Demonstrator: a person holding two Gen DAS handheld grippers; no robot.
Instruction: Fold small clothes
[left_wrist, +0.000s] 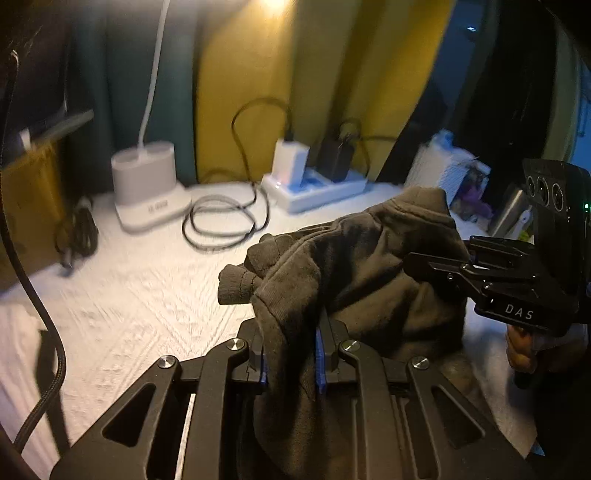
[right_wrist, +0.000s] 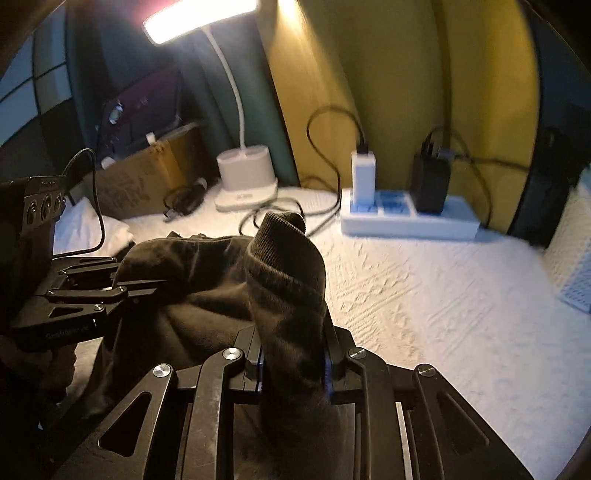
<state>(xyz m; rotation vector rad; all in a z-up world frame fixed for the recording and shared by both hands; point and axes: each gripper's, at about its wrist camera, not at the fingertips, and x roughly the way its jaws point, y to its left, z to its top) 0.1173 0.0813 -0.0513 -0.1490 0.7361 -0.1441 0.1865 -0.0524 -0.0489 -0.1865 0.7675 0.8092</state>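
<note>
A small dark garment (left_wrist: 369, 258) hangs bunched between both grippers above the white textured cloth (left_wrist: 129, 314) on the table. My left gripper (left_wrist: 291, 354) is shut on a fold of it, with fabric spilling over the blue pads. At the right of the left wrist view, my right gripper (left_wrist: 417, 262) bites into the other side of the garment. In the right wrist view, the right gripper (right_wrist: 293, 362) is shut on a ribbed cuff end (right_wrist: 284, 236) that stands up between its fingers. The left gripper (right_wrist: 159, 288) pinches the garment (right_wrist: 207, 280) from the left.
At the back stand a white lamp base (left_wrist: 147, 184), a white power strip with chargers (left_wrist: 317, 188) and a coiled black cable (left_wrist: 221, 221). A cardboard box (right_wrist: 147, 173) sits far left, a white basket (right_wrist: 572, 266) at the right edge. A black braided cable (left_wrist: 48, 332) hangs left.
</note>
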